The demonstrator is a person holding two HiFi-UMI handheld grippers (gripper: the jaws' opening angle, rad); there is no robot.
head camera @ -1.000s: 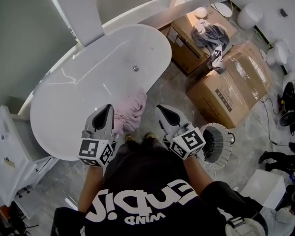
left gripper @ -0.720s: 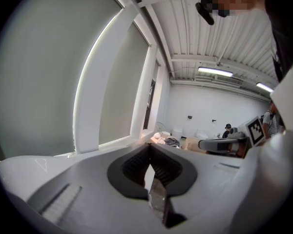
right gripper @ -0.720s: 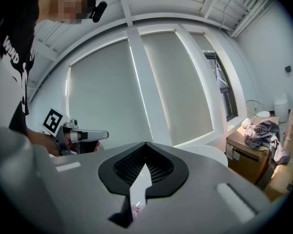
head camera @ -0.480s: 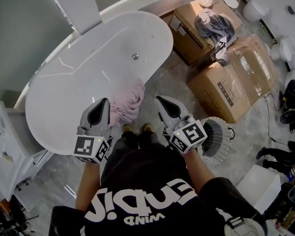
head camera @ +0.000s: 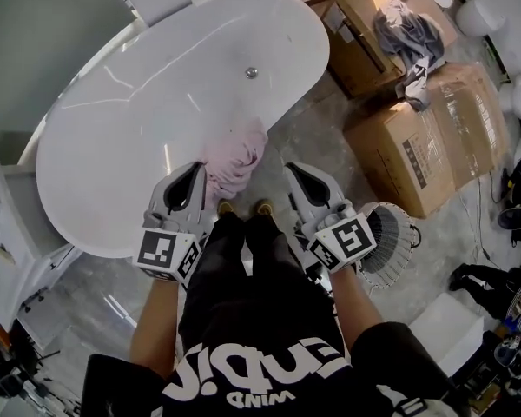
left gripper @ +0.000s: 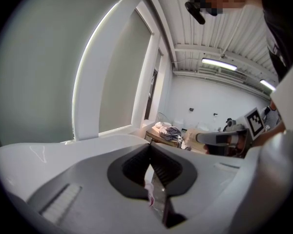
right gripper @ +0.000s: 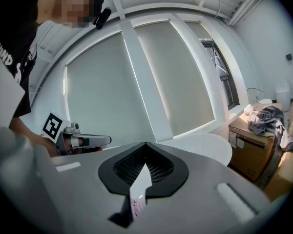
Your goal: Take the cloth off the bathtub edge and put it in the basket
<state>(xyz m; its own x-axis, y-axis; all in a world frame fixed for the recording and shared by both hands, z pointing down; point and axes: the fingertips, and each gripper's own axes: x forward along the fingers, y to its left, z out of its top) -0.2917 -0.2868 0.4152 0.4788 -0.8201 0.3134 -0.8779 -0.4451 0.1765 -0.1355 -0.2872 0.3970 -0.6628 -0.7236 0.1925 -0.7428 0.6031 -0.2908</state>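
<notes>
Lettering on the person's black T-shirt [head camera: 260, 354]: white, upside down in the head view. The small line reads "WIND"; the bigger word isn't safely readable.

Ahead of the torso, left gripper [head camera: 196, 167] and right gripper [head camera: 292, 167] are side by side, each with a square-marker cube at the back. Both are clenched with tips meeting and nothing gripped. Each gripper view shows only a sliver of pink below the closed jaws.

Between the two tips and just ahead of them, the pink cloth [head camera: 234, 157] lies on the near edge of the white bathtub [head camera: 156, 120]. It is just beside the left tip; contact can't be told. The cloth is bunched, and its long axis roughly follows the rim, near-left to far-right in the head view. Its lower end hangs down the outer side above the person's shoes [head camera: 240, 207].

On the floor just right of the right gripper is the white wire basket [head camera: 392, 233], well apart from the cloth.

Farther right are cardboard boxes [head camera: 421, 142] with a dark label on the side, too small to read. A grey garment [head camera: 410, 33] is heaped on the far box.
</notes>
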